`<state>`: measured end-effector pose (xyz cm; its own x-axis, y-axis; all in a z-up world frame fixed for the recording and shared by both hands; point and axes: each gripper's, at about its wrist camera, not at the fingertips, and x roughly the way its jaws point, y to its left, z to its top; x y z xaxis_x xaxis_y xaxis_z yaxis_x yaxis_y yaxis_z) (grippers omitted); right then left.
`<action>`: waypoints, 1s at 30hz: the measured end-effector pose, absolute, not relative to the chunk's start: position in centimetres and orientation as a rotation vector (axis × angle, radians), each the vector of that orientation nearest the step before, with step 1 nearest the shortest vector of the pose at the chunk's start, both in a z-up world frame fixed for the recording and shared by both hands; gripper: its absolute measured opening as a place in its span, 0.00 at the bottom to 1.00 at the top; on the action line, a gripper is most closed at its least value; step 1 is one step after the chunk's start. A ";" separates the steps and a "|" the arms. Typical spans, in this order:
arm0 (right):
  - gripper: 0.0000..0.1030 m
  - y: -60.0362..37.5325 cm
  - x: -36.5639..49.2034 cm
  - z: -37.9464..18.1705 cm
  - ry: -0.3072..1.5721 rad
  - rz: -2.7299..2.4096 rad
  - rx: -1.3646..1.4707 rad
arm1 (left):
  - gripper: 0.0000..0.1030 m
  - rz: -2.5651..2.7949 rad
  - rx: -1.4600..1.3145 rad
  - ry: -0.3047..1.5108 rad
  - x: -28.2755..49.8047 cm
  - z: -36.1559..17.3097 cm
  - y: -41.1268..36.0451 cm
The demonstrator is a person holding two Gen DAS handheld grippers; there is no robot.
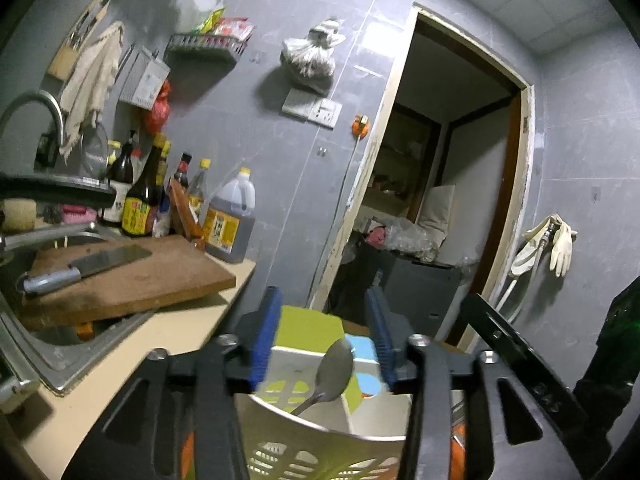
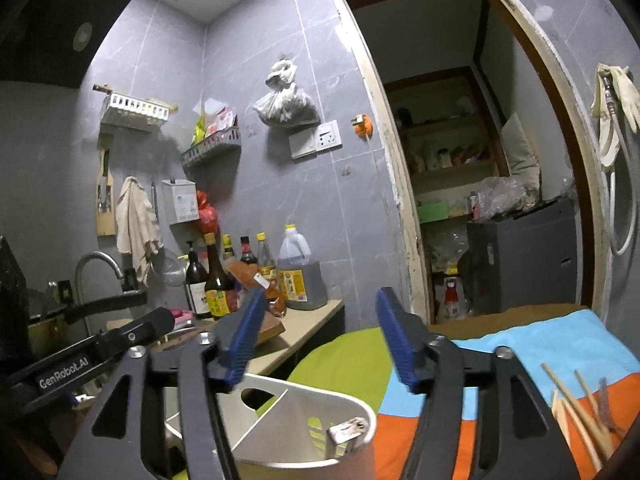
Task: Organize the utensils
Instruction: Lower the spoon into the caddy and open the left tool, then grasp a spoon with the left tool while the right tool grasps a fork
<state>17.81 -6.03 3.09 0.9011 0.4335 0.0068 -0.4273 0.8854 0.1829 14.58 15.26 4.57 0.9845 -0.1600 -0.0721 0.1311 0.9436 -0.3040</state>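
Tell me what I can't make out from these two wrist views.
- Spoon handle: left wrist view, hidden below the holder wall.
- Chopsticks: right wrist view, cut off by the frame edge.
- Holder base: right wrist view, cut off below.
- Flat metal utensil in the holder: too little showing to identify.
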 end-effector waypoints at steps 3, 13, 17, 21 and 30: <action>0.77 -7.3 16.9 3.8 0.024 0.435 0.180 | 0.53 -0.172 -0.284 0.091 14.2 5.1 14.3; 1.00 -15.1 13.4 5.6 0.030 0.325 0.123 | 0.92 -0.258 -0.248 0.139 13.3 6.0 9.3; 1.00 -18.1 12.9 5.9 0.072 0.279 0.084 | 0.94 -0.284 -0.225 0.172 13.1 6.1 7.0; 1.00 -21.1 13.0 5.7 0.124 0.223 0.048 | 0.95 -0.318 -0.189 0.209 13.1 6.0 4.4; 1.00 -25.6 14.4 3.2 0.292 0.128 0.008 | 0.95 -0.386 -0.110 0.349 14.7 4.3 -1.9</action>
